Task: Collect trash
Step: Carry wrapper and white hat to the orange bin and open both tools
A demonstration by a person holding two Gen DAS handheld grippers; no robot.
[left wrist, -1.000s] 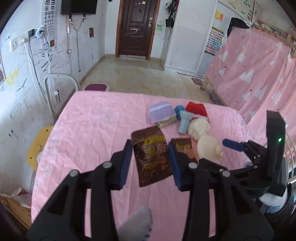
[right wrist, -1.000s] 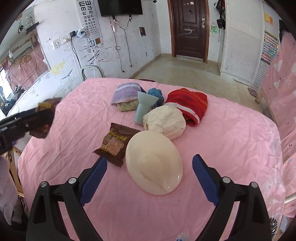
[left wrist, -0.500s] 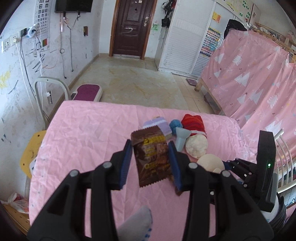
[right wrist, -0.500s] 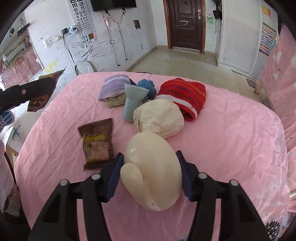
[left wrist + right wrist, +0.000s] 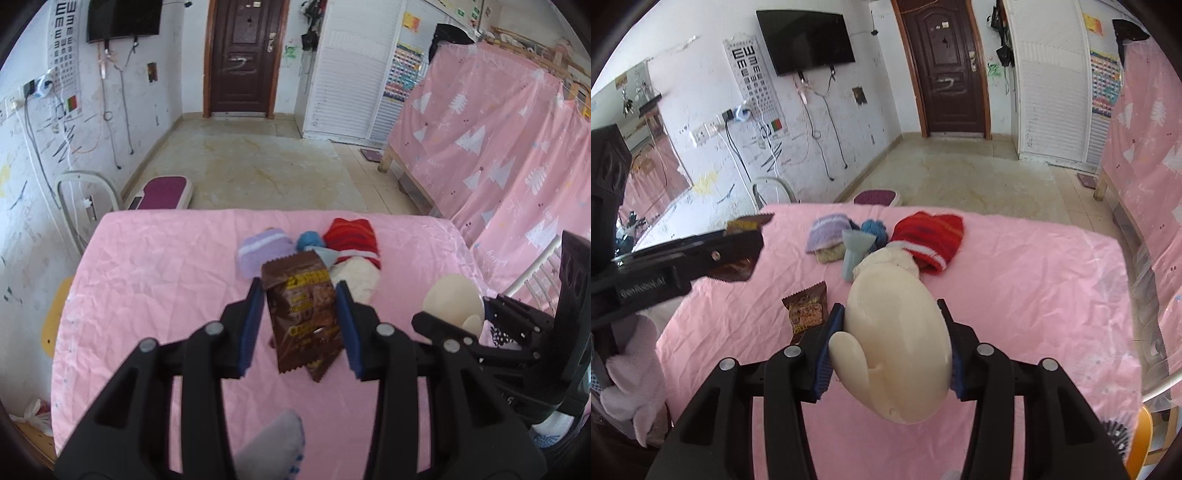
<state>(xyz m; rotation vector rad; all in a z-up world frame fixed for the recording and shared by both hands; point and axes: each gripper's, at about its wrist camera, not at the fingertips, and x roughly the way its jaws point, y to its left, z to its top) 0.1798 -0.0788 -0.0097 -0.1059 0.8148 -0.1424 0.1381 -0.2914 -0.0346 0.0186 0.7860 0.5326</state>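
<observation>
My left gripper (image 5: 301, 325) is shut on a brown snack wrapper (image 5: 301, 310) and holds it above the pink table (image 5: 155, 280); it also shows in the right wrist view (image 5: 738, 236). My right gripper (image 5: 892, 347) is shut on a cream shell-shaped plastic piece (image 5: 901, 332), lifted off the table; it also shows in the left wrist view (image 5: 452, 299). A second brown wrapper (image 5: 807, 310) lies flat on the table left of the right gripper.
At the table's far side lie a purple knit hat (image 5: 829, 229), a blue knit piece (image 5: 875, 227), a red striped hat (image 5: 931, 236), a grey-blue cup (image 5: 855, 253) and a cream lump (image 5: 356, 277). A white chair (image 5: 85, 199) stands at the far left.
My right gripper closed on the cream shell piece and lifted it. My left gripper rose and pulled back with its wrapper. The second wrapper shifted on the table.
</observation>
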